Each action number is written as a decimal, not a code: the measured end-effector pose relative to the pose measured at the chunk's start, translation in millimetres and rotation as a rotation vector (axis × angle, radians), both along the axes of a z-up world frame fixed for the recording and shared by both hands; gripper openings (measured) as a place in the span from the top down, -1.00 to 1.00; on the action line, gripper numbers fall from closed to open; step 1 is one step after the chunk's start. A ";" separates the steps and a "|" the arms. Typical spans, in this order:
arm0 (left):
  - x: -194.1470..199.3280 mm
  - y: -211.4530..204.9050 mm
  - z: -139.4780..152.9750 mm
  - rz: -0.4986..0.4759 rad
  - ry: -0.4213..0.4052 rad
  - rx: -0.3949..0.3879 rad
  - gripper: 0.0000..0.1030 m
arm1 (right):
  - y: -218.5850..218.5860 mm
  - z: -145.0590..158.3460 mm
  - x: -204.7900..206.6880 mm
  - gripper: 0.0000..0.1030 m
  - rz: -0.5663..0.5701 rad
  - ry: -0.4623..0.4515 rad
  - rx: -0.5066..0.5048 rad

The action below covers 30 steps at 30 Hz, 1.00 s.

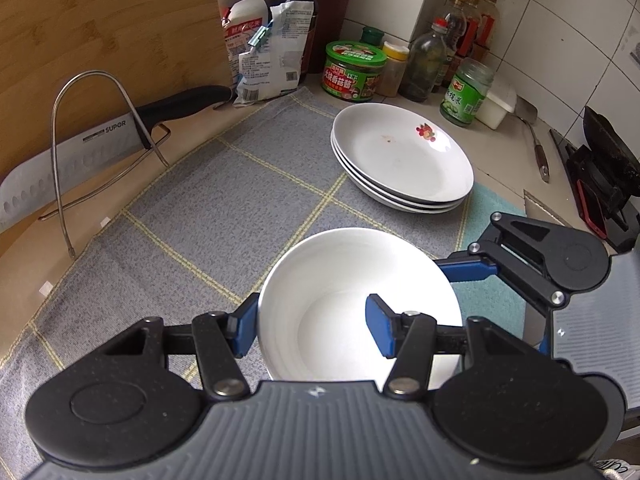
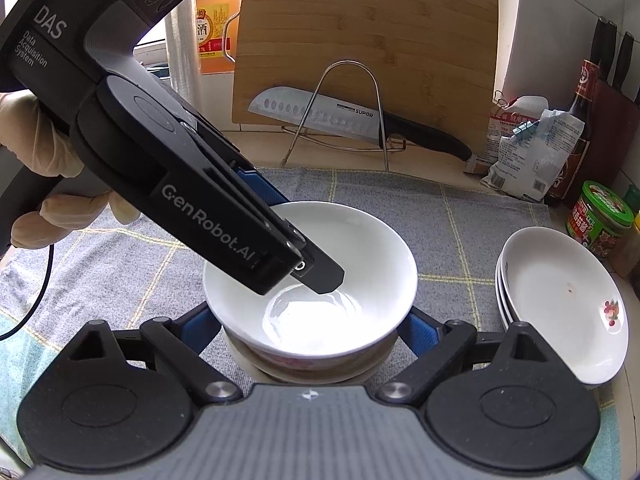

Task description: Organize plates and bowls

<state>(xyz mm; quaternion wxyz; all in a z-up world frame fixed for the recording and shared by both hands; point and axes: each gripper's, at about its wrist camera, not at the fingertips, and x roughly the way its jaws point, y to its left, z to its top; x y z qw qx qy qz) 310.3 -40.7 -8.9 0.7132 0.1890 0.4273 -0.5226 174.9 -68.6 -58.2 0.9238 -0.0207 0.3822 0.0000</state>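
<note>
From my remote seat I see a beige countertop (image 1: 504, 152) meeting white tiled walls (image 1: 560, 40) in a corner. A bamboo cutting board (image 2: 360, 40) leans upright at the back, beside a window (image 2: 156, 44) letting in daylight (bright enough to wash out). A grey checked cloth (image 1: 224, 200) covers the counter.

Both grippers are black with blue pads and silver screws; left gripper (image 2: 320, 276) reads "GenRobot.AI"; pale glove (image 2: 36, 168) at nine o'clock.
</note>
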 end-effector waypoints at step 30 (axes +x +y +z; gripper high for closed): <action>-11.2 60.8 15.4 0.172 -0.092 -0.101 -0.58 | -1.6 9.7 -12.0 -1.00 0.018 -0.092 0.021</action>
